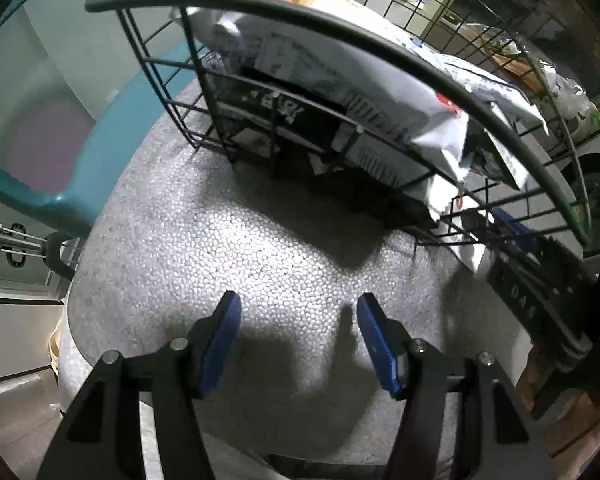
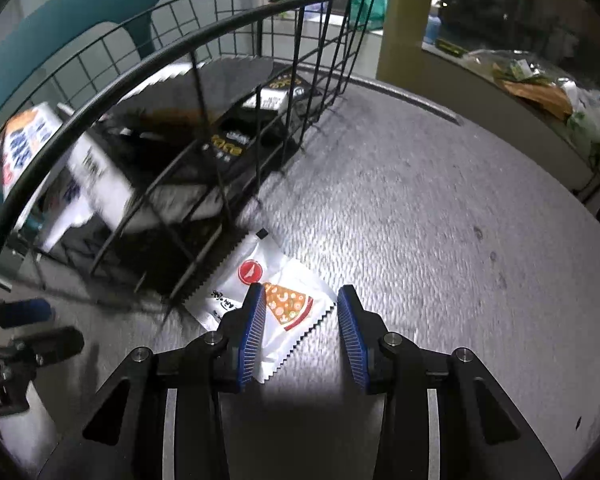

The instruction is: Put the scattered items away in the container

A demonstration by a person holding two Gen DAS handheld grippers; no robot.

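A black wire basket (image 1: 340,40) stands on the white foam tabletop (image 1: 220,248) and holds several snack packets, a large white one (image 1: 340,80) lying on top. The basket also shows in the right wrist view (image 2: 204,60). A white sachet with a pizza-slice picture (image 2: 276,300) lies on the table against the basket's base. My right gripper (image 2: 302,304) is open just above the sachet, its left finger over it. My left gripper (image 1: 298,308) is open and empty over bare foam in front of the basket. The right gripper shows at the right edge of the left wrist view (image 1: 540,280).
A teal chair (image 1: 100,152) stands behind the table on the left. A counter with bags and bottles (image 2: 540,92) runs along the back right. The table's curved edge (image 2: 420,96) lies beyond the basket. The left gripper shows at the left edge of the right wrist view (image 2: 24,320).
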